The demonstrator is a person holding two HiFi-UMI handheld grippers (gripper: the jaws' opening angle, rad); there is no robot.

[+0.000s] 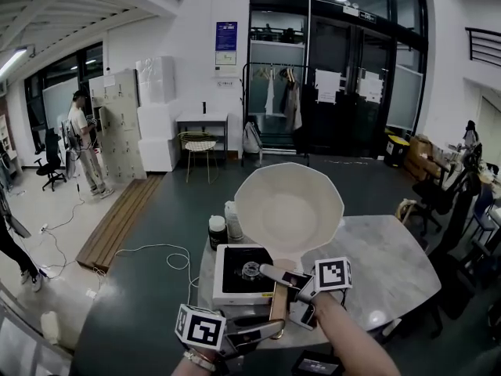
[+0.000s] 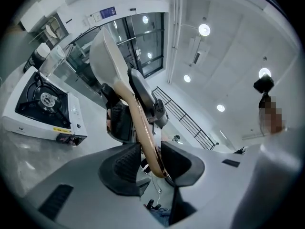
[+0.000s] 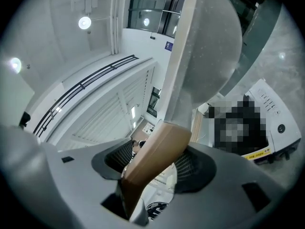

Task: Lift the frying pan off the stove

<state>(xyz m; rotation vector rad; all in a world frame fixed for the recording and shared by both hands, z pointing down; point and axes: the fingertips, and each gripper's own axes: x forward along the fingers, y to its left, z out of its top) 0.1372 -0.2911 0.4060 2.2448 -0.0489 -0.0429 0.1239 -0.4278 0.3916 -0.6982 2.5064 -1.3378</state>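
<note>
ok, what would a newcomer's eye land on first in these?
The big cream frying pan, tipped up in mid-air at the centre of the head view, held off the stove on the round marble table. Next come the left tongs and right tongs, both clamped on its wooden handle near the bottom edge.

Frying pan (image 1: 288, 210) held up clear of the stove (image 1: 235, 276)

The pan is tilted so its pale inside faces the camera, above a white stove with a black top on a round marble table (image 1: 395, 276). Its wooden handle (image 1: 278, 302) runs down to the left gripper (image 1: 272, 327) and the right gripper (image 1: 275, 275), both clasping it, right above left. A dark jar (image 1: 217, 232) and a white bottle (image 1: 232, 219) stand just behind the stove.
</note>
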